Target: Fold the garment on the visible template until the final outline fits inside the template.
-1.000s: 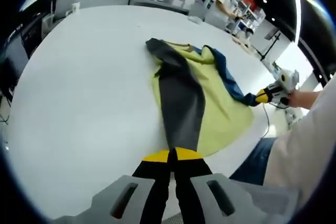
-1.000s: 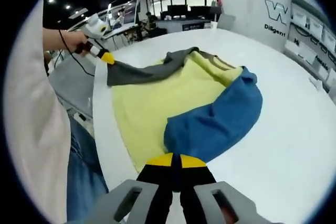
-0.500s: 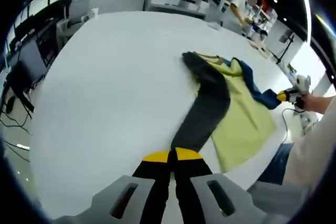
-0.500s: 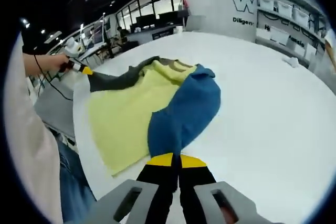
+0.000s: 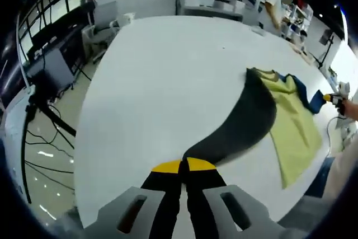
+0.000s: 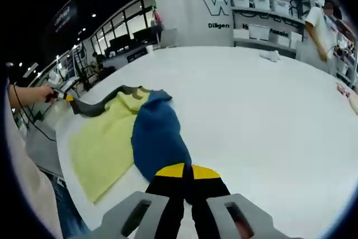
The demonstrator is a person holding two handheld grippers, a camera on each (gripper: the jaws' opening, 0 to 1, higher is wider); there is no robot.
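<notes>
White round table (image 5: 156, 82) carries a yellow garment (image 6: 103, 144) near its edge, left gripper (image 5: 183, 166) pinching its grey sleeve (image 5: 240, 127), right gripper (image 6: 184, 172) pinching its blue sleeve (image 6: 156, 138).

Matt cloth garment (image 6: 112, 138), smooth table (image 6: 268, 116)

Wall shelves (image 6: 268, 4), office chair (image 5: 103, 18), cables (image 5: 39, 155).

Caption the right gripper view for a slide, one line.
Right tool shut on the blue sleeve of a yellow garment on a white table, left tool gripping the grey sleeve.
</notes>
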